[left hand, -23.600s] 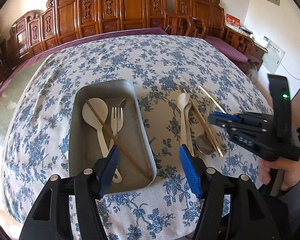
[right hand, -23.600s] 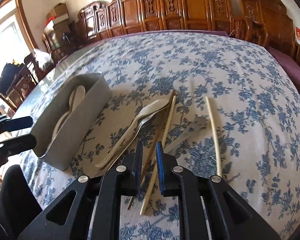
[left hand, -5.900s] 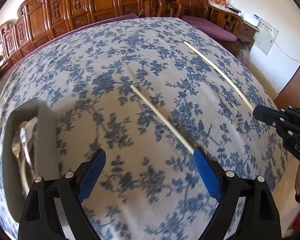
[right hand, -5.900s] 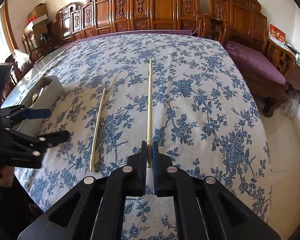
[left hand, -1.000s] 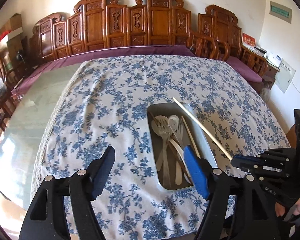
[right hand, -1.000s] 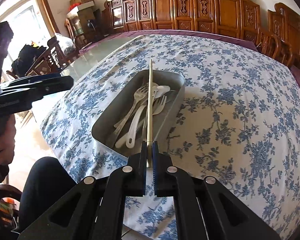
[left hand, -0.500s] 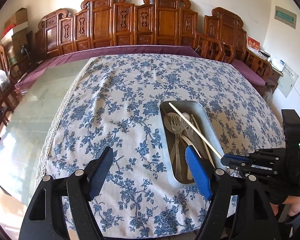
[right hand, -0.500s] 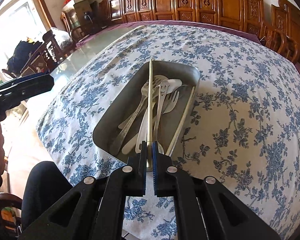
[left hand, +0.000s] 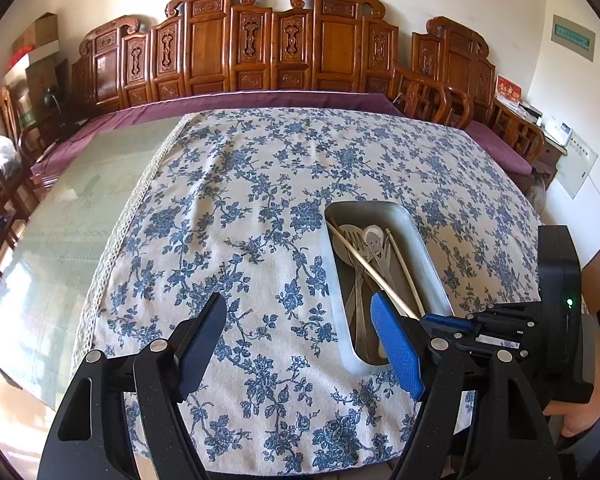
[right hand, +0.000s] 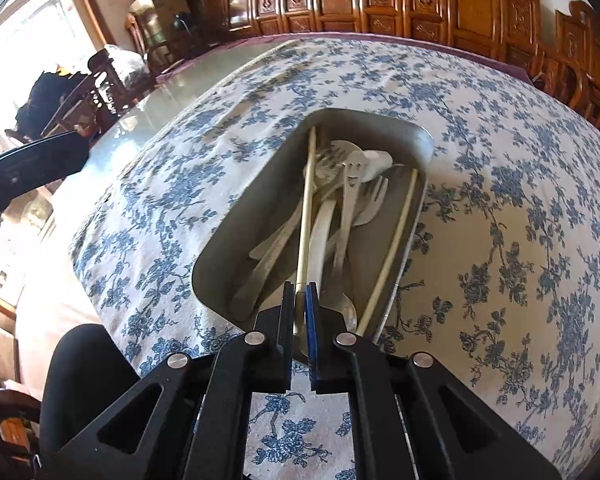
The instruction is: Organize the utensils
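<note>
The black two-finger right gripper [right hand: 300,300] pinches a pale wooden chopstick [right hand: 306,208] angled over the grey metal rectangular tray [right hand: 426,140] of forks and spoons; a second pale chopstick [right hand: 394,246] lies along its right wall.

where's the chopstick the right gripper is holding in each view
Left wrist: held chopstick slants across the metal tray, right of centre.
Right wrist: it runs straight up from the right gripper, centre.
Shared landmark: the smiley-face spoon.
</note>
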The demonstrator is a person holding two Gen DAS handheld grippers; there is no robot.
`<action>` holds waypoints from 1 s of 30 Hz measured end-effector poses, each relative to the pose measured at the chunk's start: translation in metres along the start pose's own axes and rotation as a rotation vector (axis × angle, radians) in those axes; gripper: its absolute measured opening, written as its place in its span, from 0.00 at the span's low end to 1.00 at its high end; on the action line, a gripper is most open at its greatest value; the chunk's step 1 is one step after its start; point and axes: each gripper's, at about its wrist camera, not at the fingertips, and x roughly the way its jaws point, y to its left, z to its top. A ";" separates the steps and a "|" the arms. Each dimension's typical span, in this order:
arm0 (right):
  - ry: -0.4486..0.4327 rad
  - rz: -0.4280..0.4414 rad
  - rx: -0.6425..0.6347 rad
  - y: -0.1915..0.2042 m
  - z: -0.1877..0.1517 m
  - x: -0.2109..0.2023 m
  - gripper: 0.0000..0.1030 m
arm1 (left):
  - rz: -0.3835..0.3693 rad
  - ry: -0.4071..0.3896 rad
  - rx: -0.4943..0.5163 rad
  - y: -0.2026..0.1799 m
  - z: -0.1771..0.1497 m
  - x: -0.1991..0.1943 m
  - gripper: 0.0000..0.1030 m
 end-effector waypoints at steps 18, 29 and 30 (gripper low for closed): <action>-0.204 -0.074 -0.031 -0.019 -0.010 -0.067 0.32 | -0.014 -0.004 0.006 -0.023 0.003 0.000 0.69; -0.321 -0.166 0.058 -0.039 -0.037 -0.129 0.75 | -0.013 -0.075 0.006 -0.049 0.001 -0.023 0.85; -0.331 -0.171 0.075 -0.040 -0.040 -0.138 0.79 | -0.015 -0.078 0.008 -0.052 0.000 -0.025 0.86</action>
